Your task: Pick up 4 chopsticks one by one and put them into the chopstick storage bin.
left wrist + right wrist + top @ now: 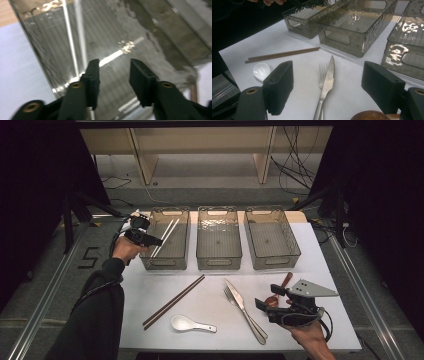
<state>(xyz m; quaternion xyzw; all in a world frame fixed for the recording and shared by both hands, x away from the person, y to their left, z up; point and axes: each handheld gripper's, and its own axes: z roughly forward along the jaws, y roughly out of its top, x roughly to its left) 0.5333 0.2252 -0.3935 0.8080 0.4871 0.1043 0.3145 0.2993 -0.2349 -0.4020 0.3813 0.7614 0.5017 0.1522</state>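
My left gripper [156,241] hovers at the left wall of the left grey bin [165,264], open, with nothing between its jaws [114,63]. A pair of white chopsticks [165,236] lies slanted inside that bin, and in the left gripper view the white chopsticks [72,45] run just beyond the left jaw. My right gripper [266,296] stands wide open and empty [328,67] low over the table's near right. A metal knife [328,77] and fork [321,72] lie ahead of it, and a wooden spoon [281,287] lies beside it.
A middle bin [218,257] and a right bin [272,260] stand empty along the back. Brown chopsticks [175,301] lie diagonally at the centre, with a white ceramic spoon [192,324] near the front edge. A dark sleeve [100,320] covers the near left corner.
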